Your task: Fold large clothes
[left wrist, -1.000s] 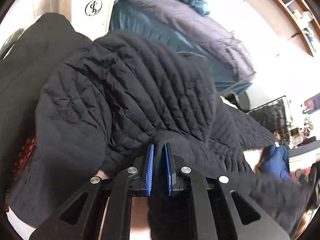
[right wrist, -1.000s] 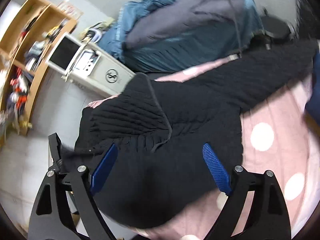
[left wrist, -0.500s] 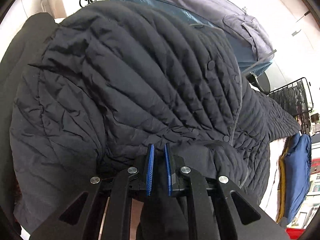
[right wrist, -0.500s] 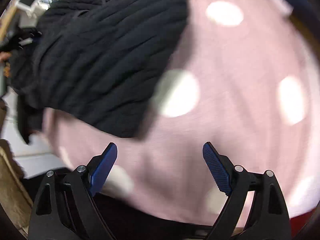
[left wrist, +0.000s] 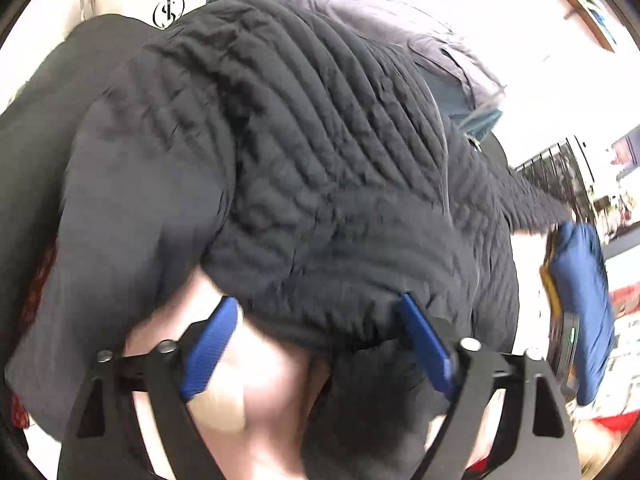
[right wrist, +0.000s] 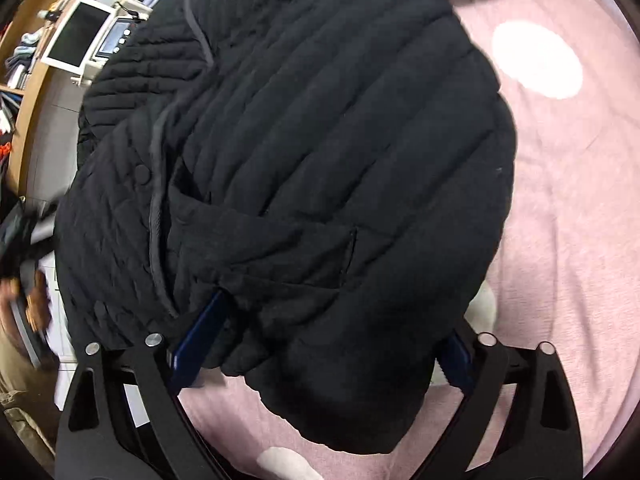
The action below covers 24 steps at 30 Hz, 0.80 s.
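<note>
Black quilted jacket [right wrist: 304, 152] heaped on pink dotted sheet [right wrist: 568, 208], filling centre to 10 o'clock; bunched, not yet flat or squared. Left gripper [left wrist: 320, 340] spread wide, grasping nothing. Right gripper [right wrist: 324, 340] likewise spread, straddling the near hem. Most folding apparently remaining.

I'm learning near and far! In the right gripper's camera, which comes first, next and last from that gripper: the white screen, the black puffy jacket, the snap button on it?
1. black puffy jacket, its hem between the right gripper fingers.
2. snap button, left of the jacket's middle.
3. white screen, top left, by the shelves.
</note>
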Available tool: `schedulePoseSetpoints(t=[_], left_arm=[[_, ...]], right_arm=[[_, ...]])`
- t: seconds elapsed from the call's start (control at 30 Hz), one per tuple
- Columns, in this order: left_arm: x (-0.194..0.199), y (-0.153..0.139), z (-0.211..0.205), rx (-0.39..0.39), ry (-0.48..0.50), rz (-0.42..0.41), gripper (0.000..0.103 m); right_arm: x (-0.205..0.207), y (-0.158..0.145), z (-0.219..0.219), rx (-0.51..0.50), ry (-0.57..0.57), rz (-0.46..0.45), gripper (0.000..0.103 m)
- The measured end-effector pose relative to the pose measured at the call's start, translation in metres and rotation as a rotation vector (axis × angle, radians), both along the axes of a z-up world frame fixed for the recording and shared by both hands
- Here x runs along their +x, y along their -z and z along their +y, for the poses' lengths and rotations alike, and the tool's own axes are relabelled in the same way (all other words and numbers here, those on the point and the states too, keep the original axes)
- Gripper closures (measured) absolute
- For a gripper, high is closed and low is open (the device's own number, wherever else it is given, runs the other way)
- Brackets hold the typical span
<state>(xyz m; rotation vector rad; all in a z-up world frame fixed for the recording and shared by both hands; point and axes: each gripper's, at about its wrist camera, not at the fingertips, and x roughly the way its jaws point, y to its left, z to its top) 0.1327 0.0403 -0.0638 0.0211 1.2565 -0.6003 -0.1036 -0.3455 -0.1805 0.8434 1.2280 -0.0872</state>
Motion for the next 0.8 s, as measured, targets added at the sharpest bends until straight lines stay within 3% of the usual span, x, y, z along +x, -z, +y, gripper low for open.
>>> schedulePoseSetpoints(t=[0.03, 0.1, 0.2, 0.33, 0.4, 0.63, 0.73, 0.77, 0.8], left_arm=[[-0.011, 0.003, 0.005, -0.002, 0.004, 0.001, 0.012], [-0.031, 0.016, 0.016, -0.028, -0.03, 0.042, 0.011], [-0.047, 0.032, 0.022, -0.078, -0.113, 0.152, 0.011], [-0.047, 0.015, 0.03, -0.165, -0.174, 0.149, 0.011], [-0.046, 0.001, 0.035, -0.219, -0.165, 0.129, 0.011], [-0.047, -0.053, 0.046, -0.2, -0.027, 0.064, 0.011], [-0.057, -0.053, 0.044, -0.208, -0.006, 0.08, 0.009], [-0.058, -0.048, 0.043, -0.204, -0.008, 0.094, 0.009], [-0.058, -0.042, 0.039, -0.193, -0.007, 0.109, 0.009]], right_arm=[[-0.001, 0.003, -0.002, 0.004, 0.01, 0.019, 0.029], [0.0, 0.003, -0.011, 0.023, 0.031, 0.039, 0.057], [-0.004, -0.009, -0.018, 0.047, 0.046, 0.029, 0.075], [-0.008, -0.05, -0.032, 0.041, 0.082, -0.041, 0.088], [-0.017, -0.092, -0.04, 0.057, 0.116, -0.128, 0.092], [-0.055, -0.264, -0.04, 0.095, 0.101, -0.313, 0.094], [-0.06, -0.304, -0.034, 0.003, -0.005, -0.254, 0.089], [-0.058, -0.298, -0.035, -0.056, -0.053, -0.187, 0.076], [-0.053, -0.287, -0.029, -0.107, -0.082, -0.115, 0.039]])
